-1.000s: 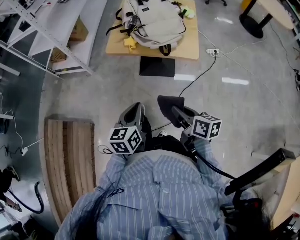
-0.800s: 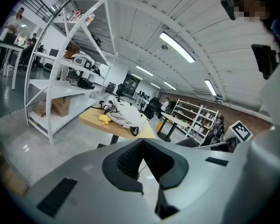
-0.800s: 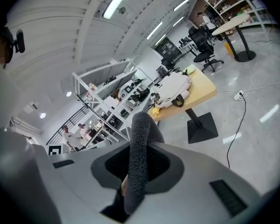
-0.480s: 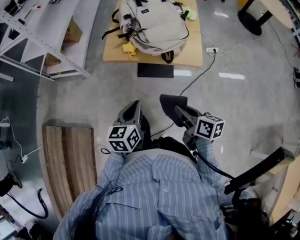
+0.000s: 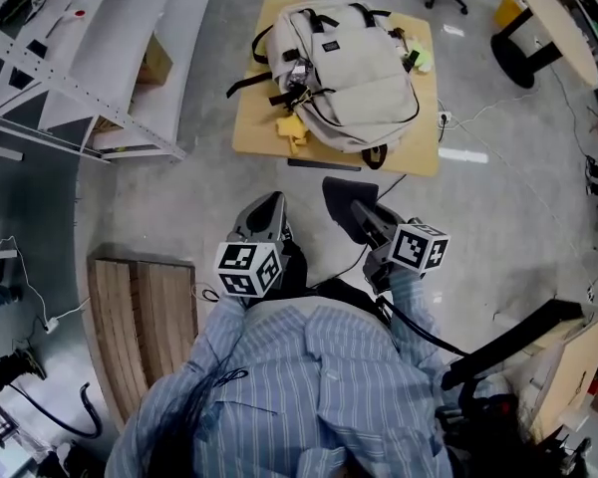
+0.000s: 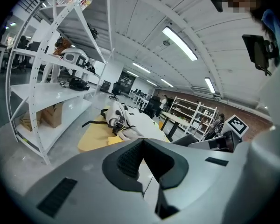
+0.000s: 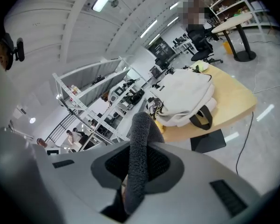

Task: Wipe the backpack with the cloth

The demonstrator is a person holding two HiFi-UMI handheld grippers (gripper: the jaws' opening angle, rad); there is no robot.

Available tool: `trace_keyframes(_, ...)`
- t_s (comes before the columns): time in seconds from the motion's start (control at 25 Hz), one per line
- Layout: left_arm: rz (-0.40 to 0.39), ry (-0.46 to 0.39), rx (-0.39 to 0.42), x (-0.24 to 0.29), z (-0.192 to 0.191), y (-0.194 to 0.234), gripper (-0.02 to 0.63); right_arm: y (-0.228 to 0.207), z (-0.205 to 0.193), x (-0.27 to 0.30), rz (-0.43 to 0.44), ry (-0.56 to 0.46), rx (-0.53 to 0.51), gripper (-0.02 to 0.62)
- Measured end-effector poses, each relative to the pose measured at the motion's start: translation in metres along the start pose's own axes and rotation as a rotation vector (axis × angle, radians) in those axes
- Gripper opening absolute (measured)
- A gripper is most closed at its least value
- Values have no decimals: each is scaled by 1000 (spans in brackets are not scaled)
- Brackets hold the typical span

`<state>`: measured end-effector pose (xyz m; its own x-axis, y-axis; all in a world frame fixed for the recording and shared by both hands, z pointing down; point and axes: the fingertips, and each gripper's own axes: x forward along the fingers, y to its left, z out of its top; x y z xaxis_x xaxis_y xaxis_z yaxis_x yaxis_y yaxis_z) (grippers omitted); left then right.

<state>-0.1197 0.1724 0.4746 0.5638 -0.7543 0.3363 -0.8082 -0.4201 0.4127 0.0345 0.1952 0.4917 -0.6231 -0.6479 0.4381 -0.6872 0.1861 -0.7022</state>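
Note:
A beige backpack (image 5: 354,73) lies flat on a low wooden table (image 5: 254,132) ahead of me. Both grippers are held close to my body, well short of the table. My right gripper (image 5: 364,222) is shut on a dark grey cloth (image 5: 341,202), which stands up between its jaws as a thick fold (image 7: 139,143). My left gripper (image 5: 266,212) is shut, with nothing between its pads. The backpack (image 6: 130,120) shows beyond the left gripper's (image 6: 143,141) jaws, and the backpack (image 7: 186,94) also lies past the right gripper (image 7: 139,164) in its own view.
A white shelving rack (image 5: 100,28) stands at the left. A slatted wooden bench (image 5: 145,327) is near my left side. A black cable (image 5: 399,172) runs across the floor to a power strip (image 5: 446,119). A yellow item (image 5: 292,129) lies beside the backpack. A round table (image 5: 558,13) stands far right.
The table and backpack have come nearer and shifted right in the head view as I move toward them. Both grippers keep their pose; the cloth stays in the right one.

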Motion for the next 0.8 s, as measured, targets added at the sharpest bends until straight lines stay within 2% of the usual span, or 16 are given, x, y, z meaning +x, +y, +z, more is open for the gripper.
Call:
trace_keyframes(0.36, -30, 3, 7, 34, 39, 70, 5, 25, 30, 90, -8, 53, -51, 54)
trace_keyframes(0.52, 9, -26, -50, 37, 50, 91, 5, 26, 33, 107, -19, 94, -82, 54)
trace_keyframes(0.6, 1, -18, -67, 41, 49, 95, 5, 22, 36, 114, -28, 113, -105, 54)
trace_keyframes(0.8, -53, 18, -28, 55, 41, 79, 5, 7, 46, 124, -27, 147, -156, 54)
